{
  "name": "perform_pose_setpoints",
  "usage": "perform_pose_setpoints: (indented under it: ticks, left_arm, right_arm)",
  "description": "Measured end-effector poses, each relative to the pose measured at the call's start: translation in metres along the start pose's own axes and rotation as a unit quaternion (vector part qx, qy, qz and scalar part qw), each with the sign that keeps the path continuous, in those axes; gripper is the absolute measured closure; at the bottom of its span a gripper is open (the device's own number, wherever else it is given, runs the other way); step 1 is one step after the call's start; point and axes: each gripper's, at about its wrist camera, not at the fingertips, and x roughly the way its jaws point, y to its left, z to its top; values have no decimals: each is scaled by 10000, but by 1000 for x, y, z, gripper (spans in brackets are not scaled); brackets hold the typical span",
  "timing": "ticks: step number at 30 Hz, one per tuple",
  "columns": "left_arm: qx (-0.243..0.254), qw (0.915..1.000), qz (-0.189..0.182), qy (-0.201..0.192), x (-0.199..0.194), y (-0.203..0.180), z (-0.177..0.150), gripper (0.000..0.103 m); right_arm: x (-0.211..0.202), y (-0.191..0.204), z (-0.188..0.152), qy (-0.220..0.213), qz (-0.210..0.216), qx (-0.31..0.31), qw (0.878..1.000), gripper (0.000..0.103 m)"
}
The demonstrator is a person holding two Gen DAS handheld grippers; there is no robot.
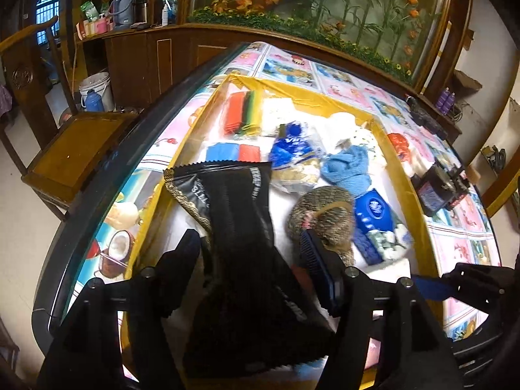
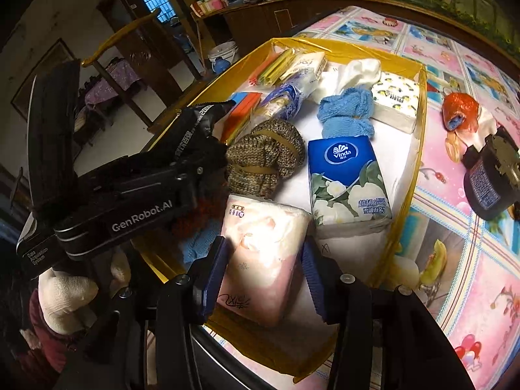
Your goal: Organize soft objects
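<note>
A yellow-rimmed tray [image 1: 325, 97] with a white floor holds the soft goods. In the left wrist view a long black foil packet [image 1: 237, 227] lies between the fingers of my left gripper [image 1: 252, 252]. The jaws stand a little wider than it, with a gap at the right pad. In the right wrist view a pink-white tissue pack [image 2: 263, 253] rests on the tray floor between the fingers of my right gripper [image 2: 265, 265], which stand beside it without squeezing. A brown knitted bundle [image 2: 263, 159], a blue knitted cloth [image 2: 344, 110] and a blue Vinda tissue pack [image 2: 347, 178] lie just beyond.
A lemon-print tissue pack [image 2: 395, 104], a white cloth [image 2: 351, 71] and coloured packs [image 1: 243, 110] fill the tray's far end. On the patterned tablecloth to the right stand a black jar [image 2: 487, 178] and an orange object [image 2: 461, 110]. A wooden chair [image 1: 74, 149] stands left of the table.
</note>
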Motion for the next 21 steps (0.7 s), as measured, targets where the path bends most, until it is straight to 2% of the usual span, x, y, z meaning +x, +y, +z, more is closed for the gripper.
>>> perform_pose_setpoints:
  ticks: [2, 4, 7, 9, 10, 11, 12, 13, 14, 15, 16, 18, 20, 21]
  left_arm:
    - [-44, 9999, 4, -158, -10, -2, -1, 39]
    - [-108, 9992, 33, -392, -22, -4, -2, 40]
    - [-155, 9940, 404, -1003, -51, -13, -5, 39]
    - [-141, 9830, 893, -1597, -79, -23, -12, 29]
    - [-183, 9734, 1121, -1991, -99, -30, -19, 19]
    - [-220, 9658, 1165, -2308, -114, -34, -25, 13]
    - [-222, 9593, 1044, -2615, -128, -38, -32, 11]
    - [-186, 9530, 757, -2927, -142, -43, -39, 0]
    - [-91, 9478, 369, -3167, -150, -47, -44, 0]
    - [-8, 9484, 138, -3168, -151, -50, -43, 0]
    - [134, 9570, -102, -2895, -146, -54, -38, 0]
    - [162, 9711, -218, -2370, -132, -58, -32, 0]
    - [146, 9763, 48, -2160, -123, -64, -34, 0]
    - [184, 9775, 318, -2076, -119, -69, -37, 0]
  right_arm:
    - [-14, -1, -5, -261, -23, 27, 9997, 38]
    - [-27, -7, -10, -526, 20, 167, 9985, 29]
    - [-45, -17, -20, -849, 28, 355, 9958, 28]
    - [-55, -23, -29, -1061, -61, 421, 9934, 27]
    - [-58, -25, -34, -1152, -90, 449, 9923, 27]
    - [-63, -27, -40, -1257, -123, 480, 9908, 27]
    - [-66, -29, -46, -1354, -155, 499, 9894, 27]
    - [-73, -31, -56, -1484, -214, 521, 9873, 26]
    - [-75, -31, -62, -1577, -275, 533, 9857, 23]
    - [-79, -31, -68, -1636, -324, 538, 9845, 22]
    - [-80, -30, -73, -1680, -393, 541, 9835, 21]
    - [-83, -28, -85, -1692, -514, 529, 9828, 21]
    - [-85, -26, -96, -1729, -615, 541, 9815, 21]
    - [-87, -24, -102, -1754, -671, 529, 9808, 21]
